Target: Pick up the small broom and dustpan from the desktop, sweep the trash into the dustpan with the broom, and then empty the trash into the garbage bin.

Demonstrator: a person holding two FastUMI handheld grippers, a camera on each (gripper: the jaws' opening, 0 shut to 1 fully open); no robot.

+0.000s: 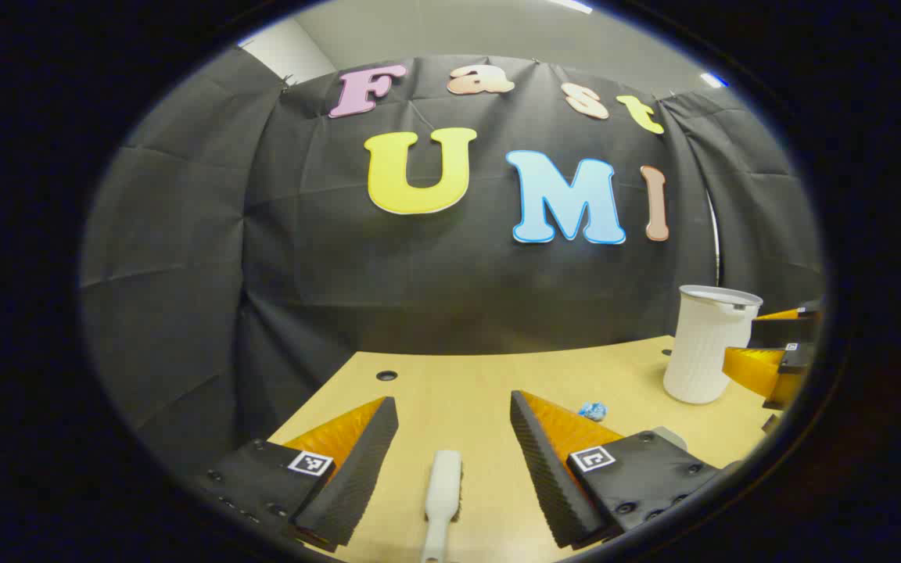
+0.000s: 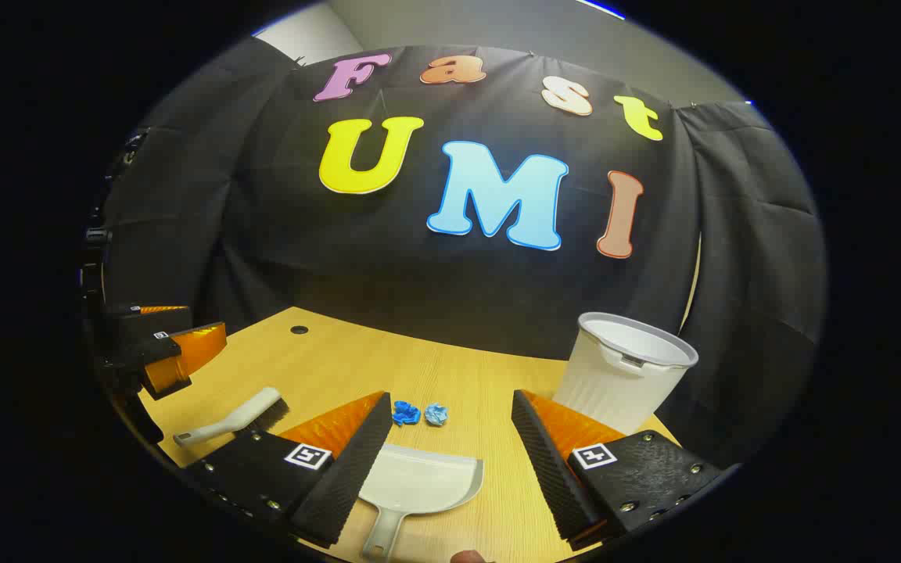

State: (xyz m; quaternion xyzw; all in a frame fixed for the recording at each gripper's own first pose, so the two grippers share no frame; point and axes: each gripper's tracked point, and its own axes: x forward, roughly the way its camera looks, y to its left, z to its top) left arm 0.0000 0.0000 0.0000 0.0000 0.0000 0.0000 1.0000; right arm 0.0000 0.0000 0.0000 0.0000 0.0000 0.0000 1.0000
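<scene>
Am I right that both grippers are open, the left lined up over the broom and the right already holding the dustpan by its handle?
Not quite: in the right gripper view the right gripper is open and the dustpan lies untouched on the desk. The left gripper is open over the broom.

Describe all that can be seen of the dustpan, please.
The dustpan is pale grey-white, plastic by its look, with a wide shallow scoop and a short handle with a hole near its end. It lies flat on the wooden desk, handle toward the camera, mouth toward two blue paper balls lying apart from it. It sits between the open fingers of the right gripper, which do not touch it.
</scene>
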